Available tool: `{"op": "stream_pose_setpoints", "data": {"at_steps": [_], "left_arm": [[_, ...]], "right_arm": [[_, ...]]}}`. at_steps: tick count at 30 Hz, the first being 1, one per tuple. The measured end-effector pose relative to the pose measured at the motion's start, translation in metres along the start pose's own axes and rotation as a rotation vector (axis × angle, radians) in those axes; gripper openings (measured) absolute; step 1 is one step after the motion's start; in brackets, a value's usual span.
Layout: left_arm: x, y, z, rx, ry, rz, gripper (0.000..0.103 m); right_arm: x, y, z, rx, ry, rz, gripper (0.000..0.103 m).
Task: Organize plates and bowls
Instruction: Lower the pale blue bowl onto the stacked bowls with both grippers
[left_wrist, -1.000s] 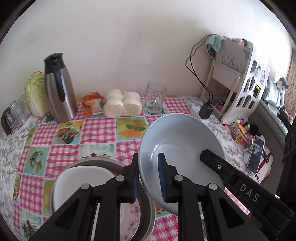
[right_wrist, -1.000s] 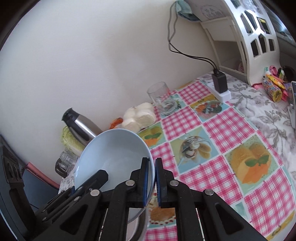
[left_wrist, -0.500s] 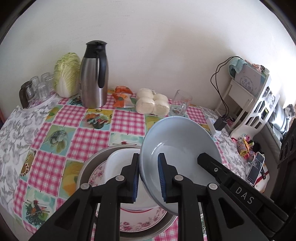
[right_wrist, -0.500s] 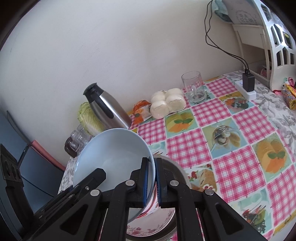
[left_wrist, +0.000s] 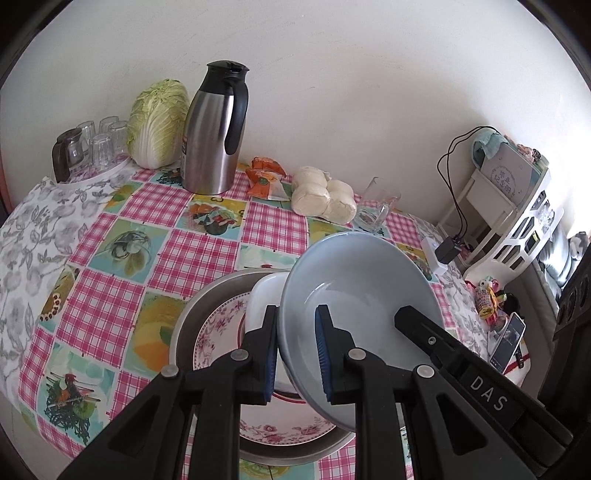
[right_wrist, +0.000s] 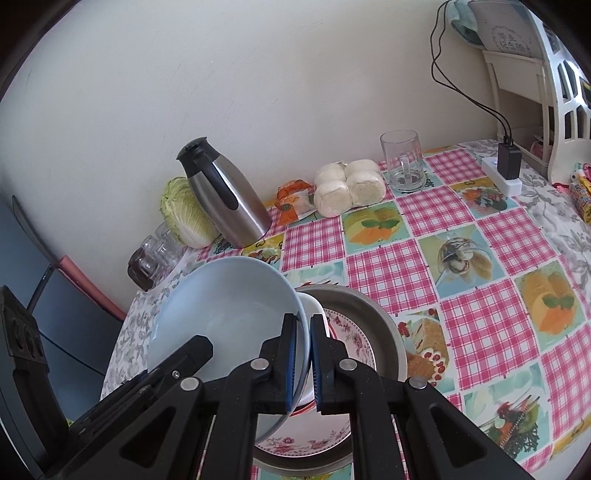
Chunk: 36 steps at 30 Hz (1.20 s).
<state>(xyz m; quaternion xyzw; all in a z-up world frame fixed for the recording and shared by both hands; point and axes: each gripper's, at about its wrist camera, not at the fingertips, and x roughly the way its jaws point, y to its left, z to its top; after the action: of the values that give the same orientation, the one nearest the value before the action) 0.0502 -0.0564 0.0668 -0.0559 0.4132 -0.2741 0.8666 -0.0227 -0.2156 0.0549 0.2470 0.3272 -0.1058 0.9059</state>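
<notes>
A pale blue bowl (left_wrist: 354, 288) is held in the air, tilted, with both grippers on its rim. My left gripper (left_wrist: 295, 350) is shut on its left rim; my right gripper (right_wrist: 303, 358) is shut on its right rim, and the bowl (right_wrist: 221, 317) fills the left of the right wrist view. Below it a metal basin (left_wrist: 192, 317) holds a floral plate (left_wrist: 218, 332) and a white bowl (left_wrist: 264, 295). The basin (right_wrist: 362, 306), the plate (right_wrist: 351, 336) and the white bowl (right_wrist: 312, 306) also show in the right wrist view, partly hidden.
On the checked tablecloth (left_wrist: 147, 236) against the wall stand a steel thermos jug (left_wrist: 212, 129), a cabbage (left_wrist: 157, 122), several glasses (left_wrist: 96, 144), buns (left_wrist: 325, 199), a snack packet (left_wrist: 264, 177) and a glass mug (left_wrist: 376, 210). A white rack (left_wrist: 509, 206) and power strip (left_wrist: 434, 253) stand right.
Both grippers have carried the blue bowl leftward until it hangs over the basin with the plate and white bowl. The grips have not changed.
</notes>
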Motion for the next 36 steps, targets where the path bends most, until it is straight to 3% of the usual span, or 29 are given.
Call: {"op": "stream_pose_setpoints", "data": {"at_steps": [21, 36], "left_arm": [[0.026, 0.015, -0.002, -0.050, 0.057, 0.023, 0.020], [0.030, 0.019, -0.001, -0.058, 0.048, 0.059, 0.013]], "right_arm": [[0.033, -0.001, -0.006, 0.008, 0.053, -0.016, 0.012], [0.038, -0.004, -0.005, 0.014, 0.034, -0.020, 0.028]]}}
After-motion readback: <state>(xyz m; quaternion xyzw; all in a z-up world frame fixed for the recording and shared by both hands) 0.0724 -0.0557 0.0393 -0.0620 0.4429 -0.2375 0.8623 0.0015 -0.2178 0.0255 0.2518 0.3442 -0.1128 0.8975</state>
